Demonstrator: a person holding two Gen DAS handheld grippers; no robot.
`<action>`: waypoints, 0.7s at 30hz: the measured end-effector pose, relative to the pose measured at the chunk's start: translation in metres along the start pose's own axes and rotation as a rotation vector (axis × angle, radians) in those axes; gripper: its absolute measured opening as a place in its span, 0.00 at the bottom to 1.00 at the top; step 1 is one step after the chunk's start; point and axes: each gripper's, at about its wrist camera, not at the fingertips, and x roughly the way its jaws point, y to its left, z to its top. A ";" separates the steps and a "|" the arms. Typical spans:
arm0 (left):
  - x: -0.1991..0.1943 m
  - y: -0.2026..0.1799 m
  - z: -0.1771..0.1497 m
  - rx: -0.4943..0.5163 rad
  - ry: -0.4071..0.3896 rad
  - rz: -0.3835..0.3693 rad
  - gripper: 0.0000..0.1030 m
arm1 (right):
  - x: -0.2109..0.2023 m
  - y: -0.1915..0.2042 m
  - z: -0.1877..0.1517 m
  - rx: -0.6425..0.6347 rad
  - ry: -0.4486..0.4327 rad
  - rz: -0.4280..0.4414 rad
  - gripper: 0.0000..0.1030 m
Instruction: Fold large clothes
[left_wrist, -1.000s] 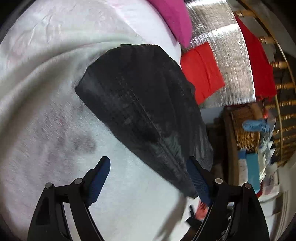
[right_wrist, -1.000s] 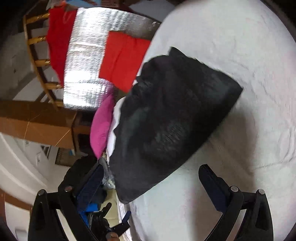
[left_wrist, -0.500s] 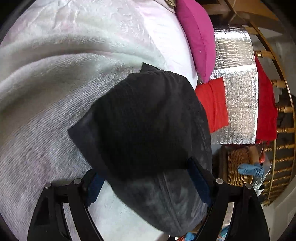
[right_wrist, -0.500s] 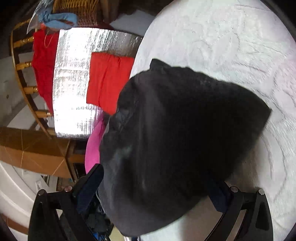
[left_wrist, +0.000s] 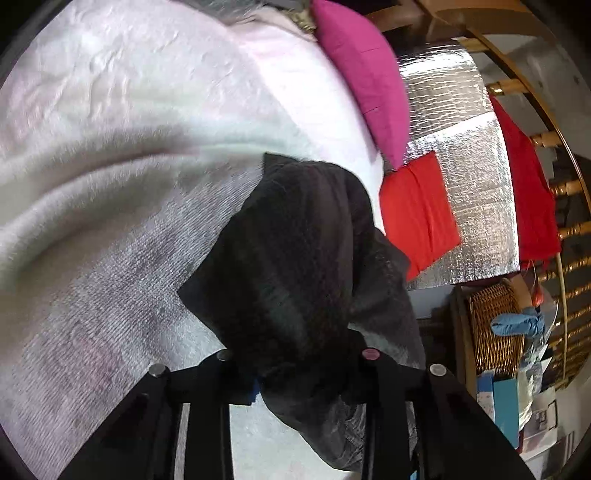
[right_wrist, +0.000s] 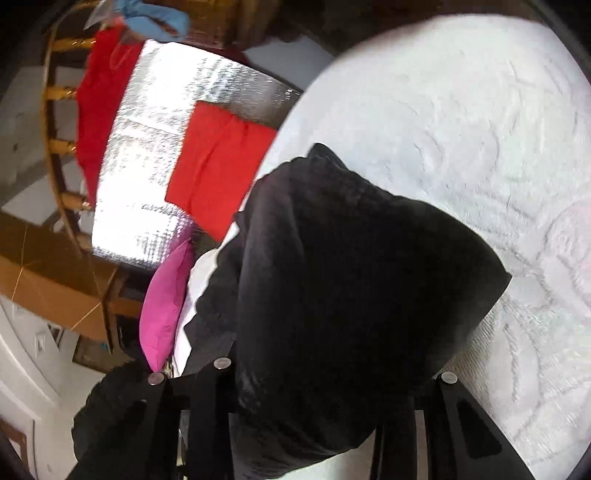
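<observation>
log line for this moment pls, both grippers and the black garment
left gripper: shut on black garment | right gripper: shut on black garment | garment: bunched, on white bedspread | fold: not finished

A home bedroom: white bedspread (left_wrist: 110, 155), pink pillow (left_wrist: 365, 74) at one o'clock, wicker basket (left_wrist: 495, 328) at three.

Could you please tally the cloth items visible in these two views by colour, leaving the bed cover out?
Black: 1, the folded garment clamped in both the left tongs and the right tongs.
Red: 2, the folded cloth on the silver sheet and the cloth on the chair.
Pink: 1, the cushion.
Blue: 1, the cloth on the basket.
Total: 5.
</observation>
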 end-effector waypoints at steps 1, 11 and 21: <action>-0.005 -0.002 -0.002 0.003 0.006 0.000 0.29 | -0.005 0.001 -0.001 -0.008 0.001 0.002 0.37; -0.075 0.013 -0.048 0.076 0.077 0.034 0.29 | -0.084 -0.027 -0.030 -0.051 0.050 -0.010 0.36; -0.102 0.046 -0.048 -0.020 0.194 0.081 0.53 | -0.111 -0.061 -0.051 0.032 0.182 -0.053 0.70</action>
